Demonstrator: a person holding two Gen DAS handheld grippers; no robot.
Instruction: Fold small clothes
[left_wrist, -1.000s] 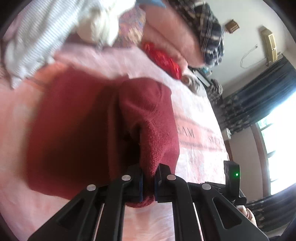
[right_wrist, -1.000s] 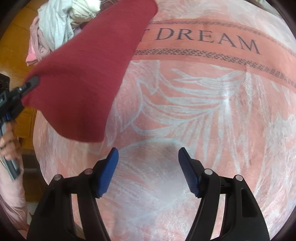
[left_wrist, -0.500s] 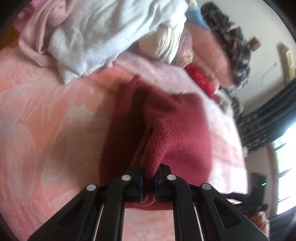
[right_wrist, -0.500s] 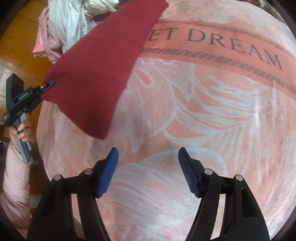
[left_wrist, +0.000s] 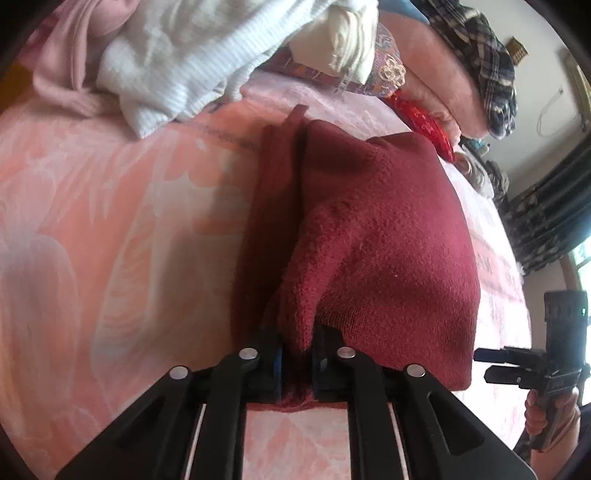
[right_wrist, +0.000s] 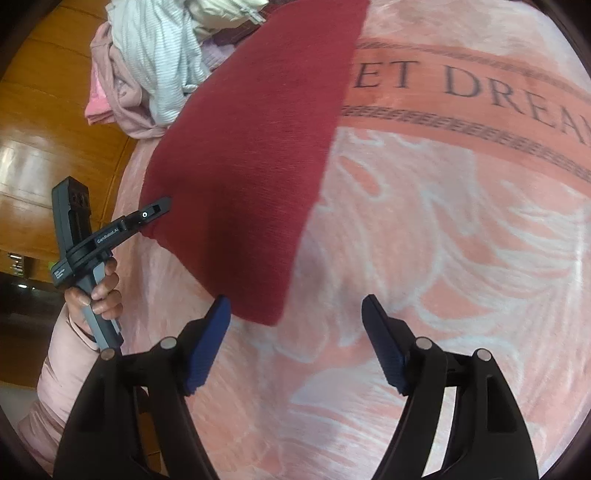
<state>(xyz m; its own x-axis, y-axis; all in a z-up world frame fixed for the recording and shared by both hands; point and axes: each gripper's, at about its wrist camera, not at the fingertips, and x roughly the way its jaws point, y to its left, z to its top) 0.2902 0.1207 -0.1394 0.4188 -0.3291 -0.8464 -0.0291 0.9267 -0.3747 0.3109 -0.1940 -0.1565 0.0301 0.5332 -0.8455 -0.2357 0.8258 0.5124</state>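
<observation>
Left tool (left_wrist: 297, 360) opening around red garment (left_wrist: 380, 236) corner; right tool (right_wrist: 295, 339) spreading, empty.

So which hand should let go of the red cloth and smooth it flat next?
Left, probably. The left gripper has the red cloth's corner between its opening jaws; the right gripper is empty, just beside it.

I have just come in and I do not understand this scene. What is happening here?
A person is folding a dark red garment on a pink blanket with two handheld grippers. The left gripper has a corner of the garment between its jaws, which are opening. The right gripper is open and holds nothing; it hangs over the blanket by the garment's near corner. A pile of other clothes lies beyond.
</observation>
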